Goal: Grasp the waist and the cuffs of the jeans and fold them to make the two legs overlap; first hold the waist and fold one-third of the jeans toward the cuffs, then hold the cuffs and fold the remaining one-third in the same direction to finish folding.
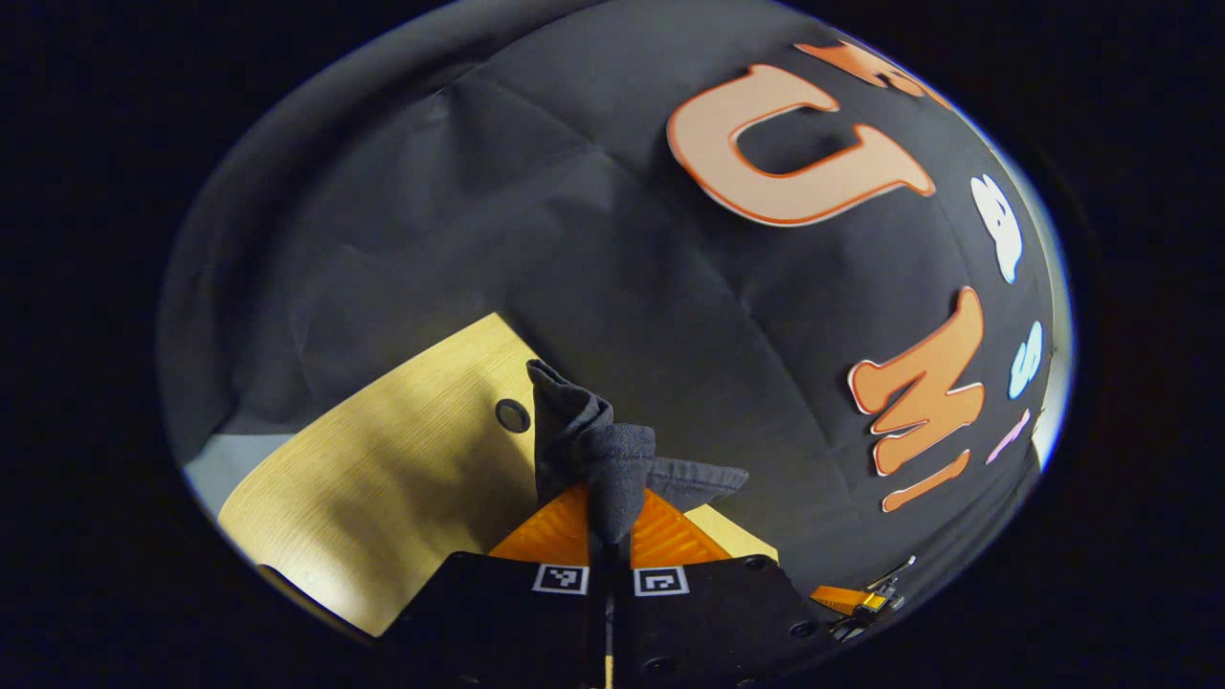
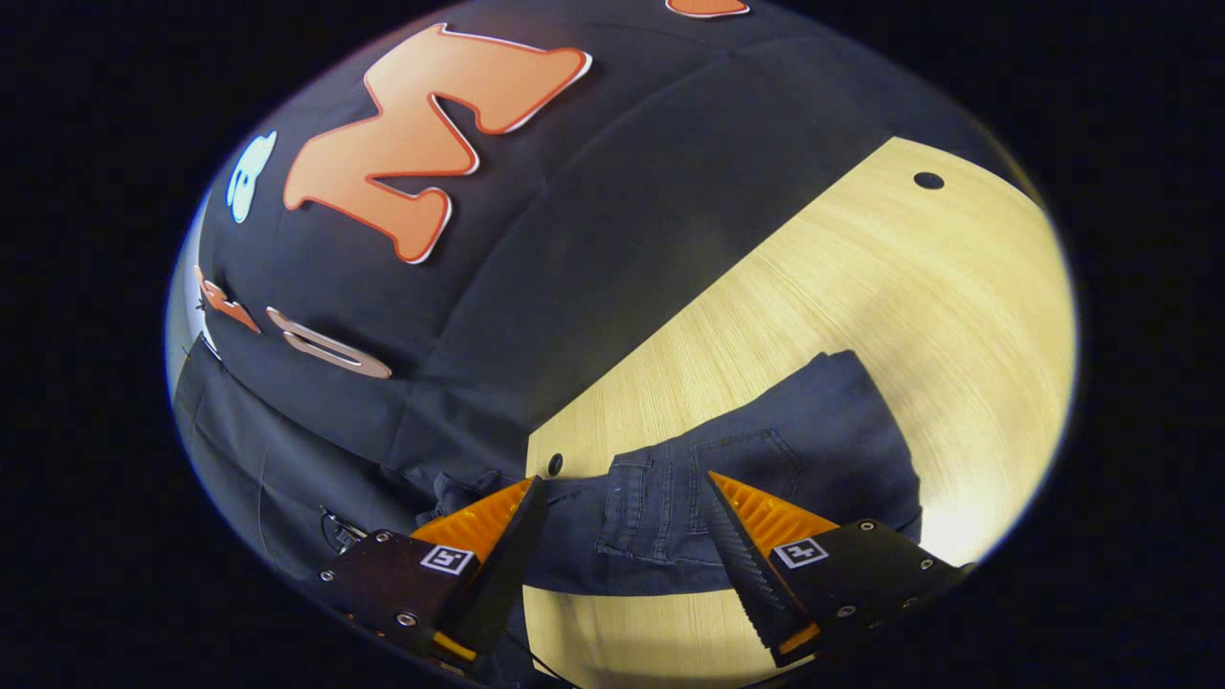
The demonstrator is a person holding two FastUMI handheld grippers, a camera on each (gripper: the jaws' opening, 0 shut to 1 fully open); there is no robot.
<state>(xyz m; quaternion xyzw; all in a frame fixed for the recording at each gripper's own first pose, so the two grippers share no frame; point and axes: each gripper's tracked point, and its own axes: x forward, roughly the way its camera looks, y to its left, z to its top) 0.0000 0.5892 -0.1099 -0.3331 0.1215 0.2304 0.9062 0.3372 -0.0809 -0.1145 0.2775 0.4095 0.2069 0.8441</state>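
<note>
We are seeing lots of bare table [image 2: 861, 287] past the jeans [image 2: 766, 459], which are lying near its front edge. Our left gripper [image 1: 610, 536] is pinching a bunched jeans edge. Our right gripper [image 2: 622, 517] is hanging wide open above the waist.

My left claw [image 1: 610, 536] is squeezed tight on a bunch of dark cloth from the jeans [image 1: 598, 450]. Its two orange fingers [image 1: 670, 534] press the cloth from both sides, with almost no gap between them. The cloth sticks up above the fingers in a crumpled lump, and a small flap hangs out to the right of the lump. Behind the lump and to its left I see the pale wooden surface [image 1: 383, 488]. A small round hole [image 1: 512, 415] sits in the surface, just left of the lump. The other claw [image 1: 861, 603] peeks in low down, well to the right of the jeans.
</note>
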